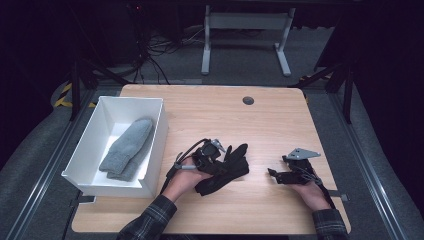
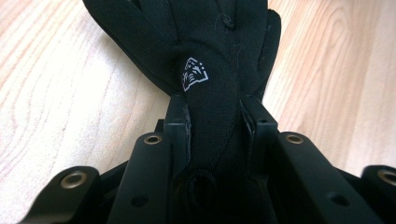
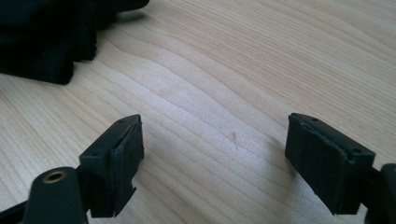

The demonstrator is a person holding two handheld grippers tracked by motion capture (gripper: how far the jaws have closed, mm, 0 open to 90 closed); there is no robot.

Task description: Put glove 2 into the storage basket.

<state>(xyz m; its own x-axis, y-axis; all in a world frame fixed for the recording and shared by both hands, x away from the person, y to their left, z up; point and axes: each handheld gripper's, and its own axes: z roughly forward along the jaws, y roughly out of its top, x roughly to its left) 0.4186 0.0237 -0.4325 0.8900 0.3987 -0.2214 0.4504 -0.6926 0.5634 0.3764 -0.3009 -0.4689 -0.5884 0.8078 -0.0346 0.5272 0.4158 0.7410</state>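
A black glove point(image 1: 231, 172) with a small white logo lies near the middle of the wooden table point(image 1: 260, 125). My left gripper point(image 1: 223, 161) is shut on it. In the left gripper view both pads press the sides of the glove point(image 2: 210, 70) at the gripper point(image 2: 215, 109), and the glove's fingers spread out beyond the tips. My right gripper point(image 1: 272, 174) rests to the right of the glove, apart from it. Its jaws stand wide open over bare wood point(image 3: 215, 154), and the glove's edge point(image 3: 42, 42) is at the upper left of that view.
A white bin point(image 1: 90, 137) stands at the table's left side and holds a pair of grey gloves point(image 1: 127, 147). A dark round grommet point(image 1: 248, 100) sits near the far edge. Bare wood lies between and beyond the grippers.
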